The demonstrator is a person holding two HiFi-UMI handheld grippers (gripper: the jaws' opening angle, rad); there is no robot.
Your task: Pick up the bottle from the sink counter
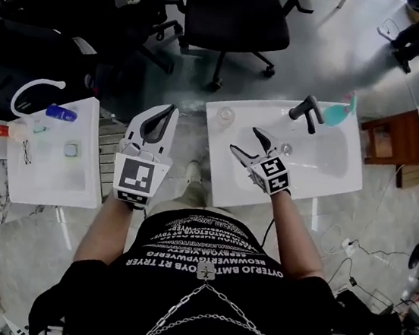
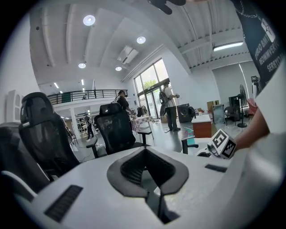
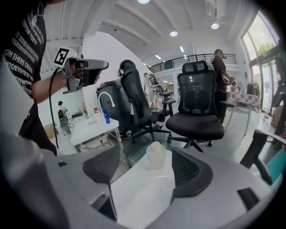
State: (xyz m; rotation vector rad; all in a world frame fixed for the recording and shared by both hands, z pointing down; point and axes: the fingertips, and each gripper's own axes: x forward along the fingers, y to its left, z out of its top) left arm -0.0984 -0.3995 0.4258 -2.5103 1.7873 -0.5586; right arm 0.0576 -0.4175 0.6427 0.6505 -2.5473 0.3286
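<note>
Now, bottle (image 1: 225, 115): small, translucent, upright at the far left corner of the white sink counter (image 1: 221, 164).
Right gripper (image 1: 244, 140): over the counter's left part, jaws spread wide; the bottle shows between them but farther ahead, apart from both.
Left gripper (image 1: 169, 113): off the counter's left edge, above the floor, jaws pressed together, nothing between.
Faucet (image 1: 307, 111): dark, at the counter's far edge.
</note>
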